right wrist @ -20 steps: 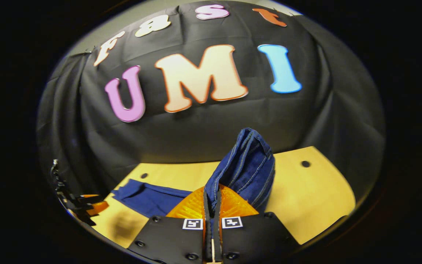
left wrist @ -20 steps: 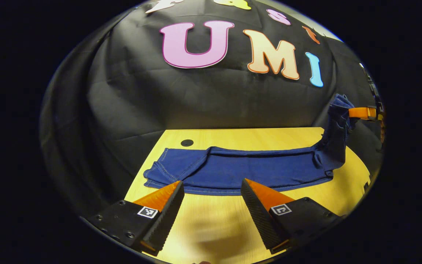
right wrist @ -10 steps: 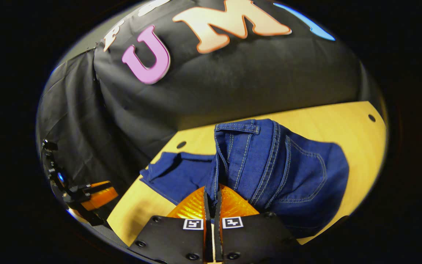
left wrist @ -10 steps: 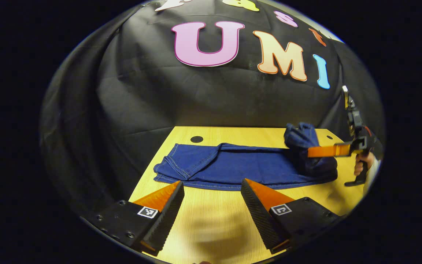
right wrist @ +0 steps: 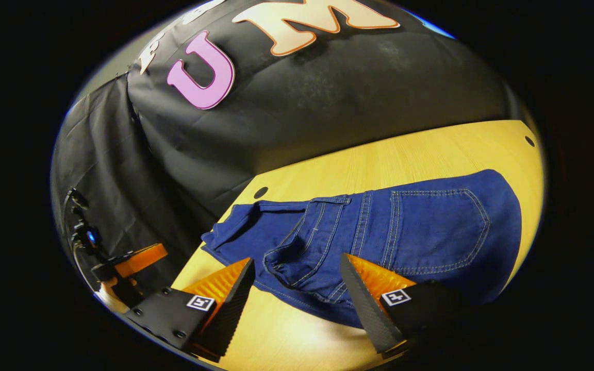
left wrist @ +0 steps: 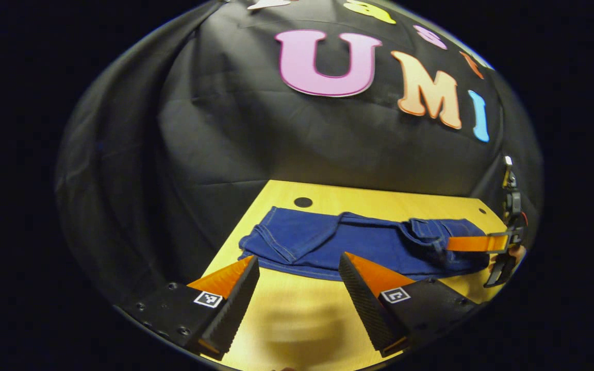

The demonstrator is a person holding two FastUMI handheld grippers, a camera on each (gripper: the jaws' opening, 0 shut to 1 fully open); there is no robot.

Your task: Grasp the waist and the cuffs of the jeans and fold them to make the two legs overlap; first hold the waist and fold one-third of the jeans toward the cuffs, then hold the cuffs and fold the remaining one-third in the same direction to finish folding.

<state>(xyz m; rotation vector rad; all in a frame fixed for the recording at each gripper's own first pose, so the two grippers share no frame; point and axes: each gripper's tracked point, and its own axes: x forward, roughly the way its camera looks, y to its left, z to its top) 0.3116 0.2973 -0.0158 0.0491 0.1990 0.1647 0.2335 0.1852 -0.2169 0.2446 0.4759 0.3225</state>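
Dark blue jeans lie on the wooden table, legs overlapped. The waist section, back pocket up, is folded over onto the legs, and the cuffs lie at the left end. My right gripper stands open just over the waist's edge, with bunched denim between its spread fingers but not pinched. It also appears at the right of the left gripper view as the right gripper, beside the folded waist. My left gripper is open above bare table in front of the jeans, holding nothing. The left gripper shows far left in the right gripper view.
Black cloth walls the table at the back and left. Small dark holes mark the tabletop near its corners. A hand holds the right gripper at the table's right edge. Bare wood lies in front of the jeans.
The right gripper carried the lifted waist down onto the legs, then opened and let it go. The left gripper view has shifted left, and that gripper stayed open.
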